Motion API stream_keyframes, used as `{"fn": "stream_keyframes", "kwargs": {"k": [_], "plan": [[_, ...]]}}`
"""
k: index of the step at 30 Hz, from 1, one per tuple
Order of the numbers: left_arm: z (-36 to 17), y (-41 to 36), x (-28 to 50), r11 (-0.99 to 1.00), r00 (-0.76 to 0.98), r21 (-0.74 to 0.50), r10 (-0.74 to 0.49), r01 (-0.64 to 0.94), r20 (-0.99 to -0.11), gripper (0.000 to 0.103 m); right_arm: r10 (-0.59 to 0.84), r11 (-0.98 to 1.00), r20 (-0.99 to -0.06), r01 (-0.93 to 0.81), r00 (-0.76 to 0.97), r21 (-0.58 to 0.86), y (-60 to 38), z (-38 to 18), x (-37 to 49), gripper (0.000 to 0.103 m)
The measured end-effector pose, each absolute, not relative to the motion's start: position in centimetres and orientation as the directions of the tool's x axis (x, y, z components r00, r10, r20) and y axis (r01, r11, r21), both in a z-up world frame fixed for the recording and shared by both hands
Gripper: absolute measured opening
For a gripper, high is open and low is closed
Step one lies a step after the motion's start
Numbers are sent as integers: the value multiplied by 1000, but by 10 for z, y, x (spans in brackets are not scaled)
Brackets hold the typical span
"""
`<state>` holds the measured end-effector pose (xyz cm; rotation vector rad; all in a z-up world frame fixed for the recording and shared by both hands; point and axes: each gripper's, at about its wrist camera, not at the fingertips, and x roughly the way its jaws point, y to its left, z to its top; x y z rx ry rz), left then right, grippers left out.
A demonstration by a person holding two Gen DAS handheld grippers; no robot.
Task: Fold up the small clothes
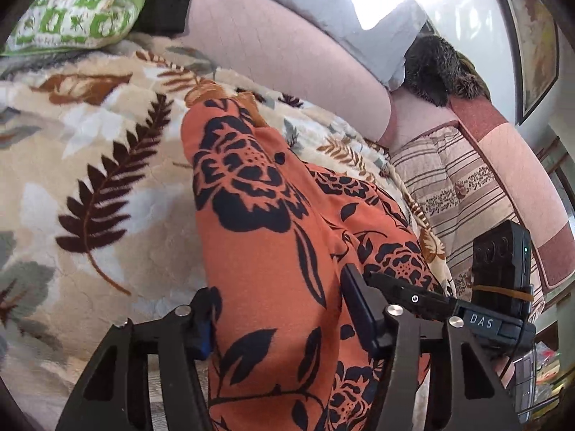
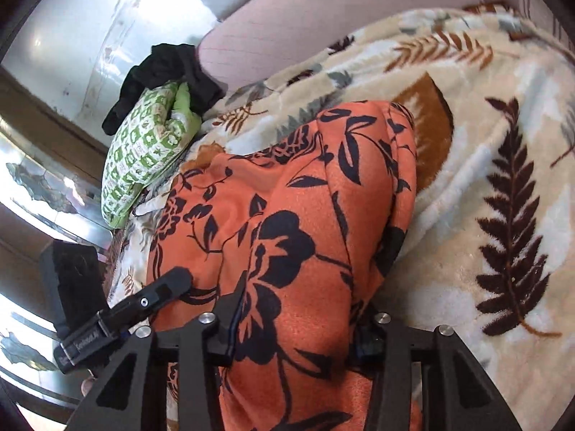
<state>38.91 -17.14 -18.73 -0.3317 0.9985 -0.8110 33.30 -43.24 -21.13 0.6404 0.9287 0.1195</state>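
Observation:
An orange garment with black flower print (image 1: 258,222) lies on a leaf-patterned fleece blanket (image 1: 90,165). It runs from the blanket's middle down between the fingers of my left gripper (image 1: 276,319), whose jaws stand apart with the cloth bunched between them. In the right wrist view the same garment (image 2: 287,215) is draped over and between the fingers of my right gripper (image 2: 294,334). The cloth hides the fingertips of both, so the grip is unclear.
A green and white patterned pillow (image 1: 79,10) and a black cloth (image 2: 169,72) lie at the blanket's far edge. A pink sofa back (image 1: 280,46) runs behind. A striped quilt (image 1: 452,186) lies to the right, with a dark furry thing (image 1: 442,68) above it.

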Motion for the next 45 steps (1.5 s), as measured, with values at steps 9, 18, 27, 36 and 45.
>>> {"fn": "stream_keyframes", "kwargs": {"k": [9, 18, 27, 36, 45], "plan": [[-133, -140, 371, 678, 392, -544, -732, 494, -556, 56, 360, 810, -608, 87, 708, 580, -415, -163, 310, 45], [-104, -105, 343, 712, 460, -476, -699, 516, -547, 56, 396, 786, -538, 28, 744, 618, -380, -133, 291, 45], [-100, -74, 308, 745, 491, -442, -664, 500, -564, 56, 415, 782, -540, 16, 732, 623, -344, -122, 264, 45], [-115, -64, 280, 757, 464, -432, -647, 491, -606, 56, 396, 788, -554, 38, 732, 615, -325, -128, 223, 45], [-153, -71, 273, 793, 419, -410, -594, 451, -687, 56, 389, 759, -594, 121, 704, 640, -325, -166, 205, 45]]}}
